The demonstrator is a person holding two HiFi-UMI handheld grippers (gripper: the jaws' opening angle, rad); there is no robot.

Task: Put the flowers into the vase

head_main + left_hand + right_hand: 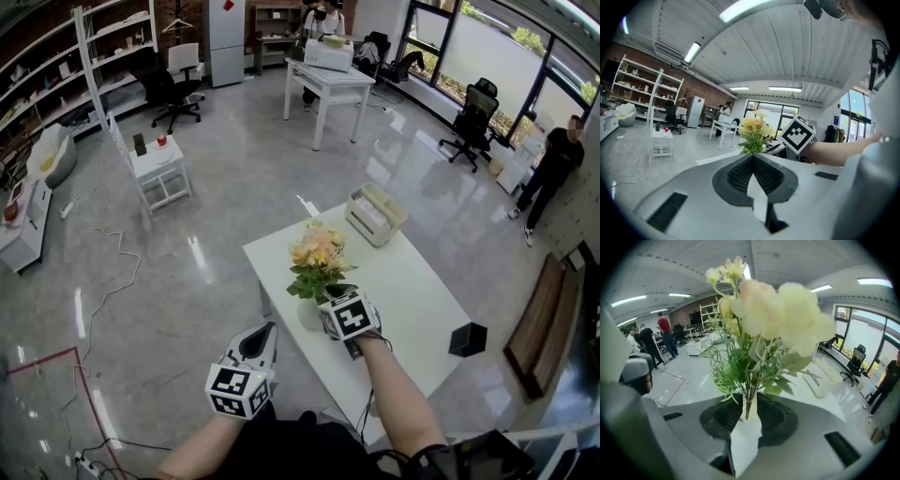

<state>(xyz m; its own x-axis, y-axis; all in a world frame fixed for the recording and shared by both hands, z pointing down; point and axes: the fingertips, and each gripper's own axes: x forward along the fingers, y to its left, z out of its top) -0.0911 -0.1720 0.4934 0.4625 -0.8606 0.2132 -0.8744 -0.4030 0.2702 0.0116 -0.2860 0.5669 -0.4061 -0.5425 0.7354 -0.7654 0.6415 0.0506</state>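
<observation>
A bunch of pale yellow and peach flowers (317, 248) with green leaves stands in a small white vase (307, 314) near the front left edge of the white table (412, 291). My right gripper (336, 294) reaches in from the right at the foot of the bunch. In the right gripper view the thin stems (749, 404) rise out of the vase's mouth (750, 420) between the jaws of the right gripper (749, 401), which stand apart and do not press on them. My left gripper (267, 333) hangs off the table's left side, shut and empty (753, 157), pointing at the flowers (753, 129).
A beige basket (375, 214) sits at the table's far end and a black box (467, 339) at its right edge. A small white side table (159, 169), office chairs and cables are on the floor to the left. A person (553, 169) stands far right.
</observation>
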